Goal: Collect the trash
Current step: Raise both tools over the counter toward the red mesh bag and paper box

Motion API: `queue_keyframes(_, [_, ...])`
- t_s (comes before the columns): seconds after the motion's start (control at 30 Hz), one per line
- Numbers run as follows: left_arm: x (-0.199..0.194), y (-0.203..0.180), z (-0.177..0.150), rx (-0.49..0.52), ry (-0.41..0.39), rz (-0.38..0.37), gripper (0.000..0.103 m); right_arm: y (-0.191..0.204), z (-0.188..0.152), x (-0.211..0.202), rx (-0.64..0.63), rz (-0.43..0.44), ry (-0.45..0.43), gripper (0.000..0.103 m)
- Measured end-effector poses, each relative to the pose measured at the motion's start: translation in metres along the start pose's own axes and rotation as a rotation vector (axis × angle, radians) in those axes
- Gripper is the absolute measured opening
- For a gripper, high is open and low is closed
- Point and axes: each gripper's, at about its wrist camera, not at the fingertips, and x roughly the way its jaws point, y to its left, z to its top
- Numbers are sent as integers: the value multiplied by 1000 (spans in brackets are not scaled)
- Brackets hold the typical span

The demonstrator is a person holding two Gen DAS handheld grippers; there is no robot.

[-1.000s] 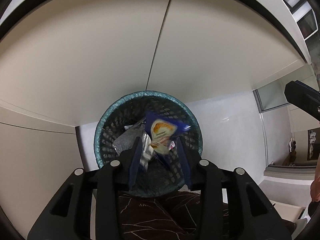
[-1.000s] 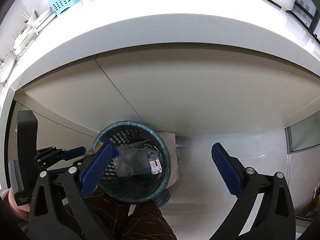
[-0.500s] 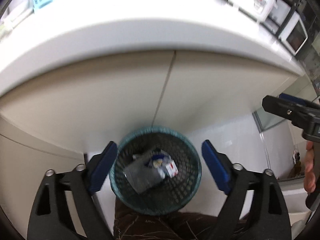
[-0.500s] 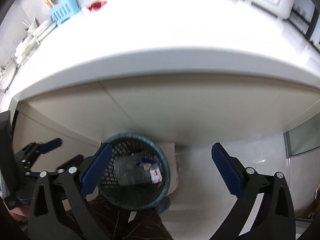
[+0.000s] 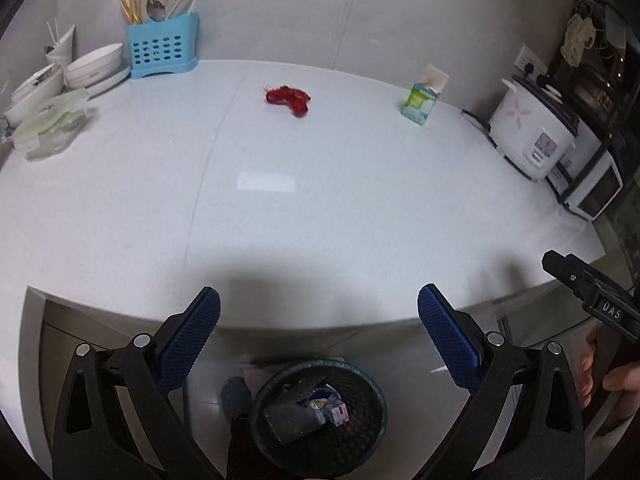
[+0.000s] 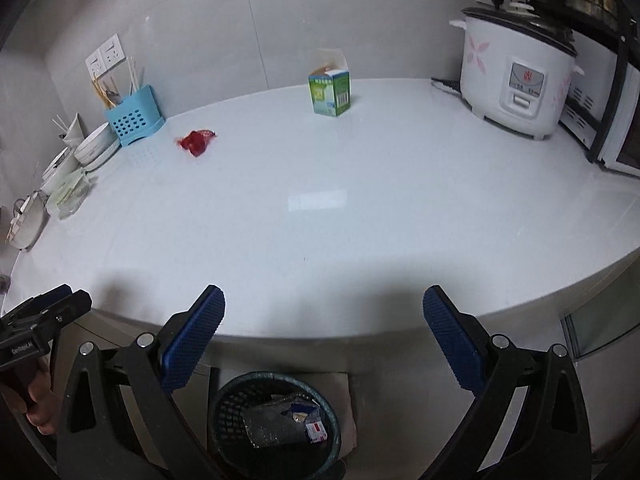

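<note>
A crumpled red wrapper [image 5: 289, 98] lies on the white counter [image 5: 320, 208] toward the back; it also shows in the right wrist view [image 6: 197, 142]. A small green and white carton [image 5: 422, 102] stands upright further right [image 6: 330, 92]. A dark mesh waste basket [image 5: 320, 416] on the floor below the counter edge holds a silver bag, a blue snack packet and a small box [image 6: 276, 424]. My left gripper [image 5: 319, 342] is open and empty, above the basket. My right gripper [image 6: 324, 342] is open and empty, also above the basket.
A blue utensil holder [image 5: 162, 50] and stacked bowls [image 5: 94, 66] stand at the back left. A white rice cooker [image 6: 516, 76] and a small oven [image 5: 592, 192] stand at the right. The cabinet front [image 6: 400, 360] drops below the counter edge.
The left gripper opened and let the blue snack packet fall into the basket. Both grippers then rose from the basket, so the counter top has come into view.
</note>
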Motion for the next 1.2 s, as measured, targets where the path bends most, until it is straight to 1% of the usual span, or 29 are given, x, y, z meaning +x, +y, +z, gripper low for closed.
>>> queue_keyframes(0.1, [-7, 5, 28, 4, -18, 40, 97, 4, 22, -1, -2, 0, -27, 95])
queue_keyframes(0.17, [-7, 10, 48, -14, -15, 62, 97, 7, 37, 0, -1, -3, -39, 95])
queue_keyframes(0.23, [-8, 15, 66, -20, -19, 63, 97, 10, 51, 2, 5, -9, -49, 95])
queue_keyframes(0.33, [-11, 15, 91, 4, -47, 72, 97, 15, 70, 6, 14, -14, -61, 95])
queue_keyframes(0.5, [-10, 12, 123, 30, -79, 74, 97, 23, 98, 14, 16, -36, -69, 95])
queue_keyframes(0.63, [-4, 15, 146, 29, -83, 59, 96, 29, 120, 23, 24, -51, -70, 95])
queue_keyframes(0.77, [10, 20, 165, 37, -76, 49, 96, 36, 142, 41, 38, -60, -51, 95])
queue_keyframes(0.9, [29, 25, 183, 48, -55, 34, 96, 36, 163, 62, 67, -94, -42, 95])
queue_keyframes(1.0, [48, 30, 194, 53, -37, 28, 96, 33, 175, 80, 99, -112, -33, 95])
queue_keyframes(1.2, [98, 42, 213, 57, 23, 20, 96, 26, 193, 123, 148, -168, -7, 95])
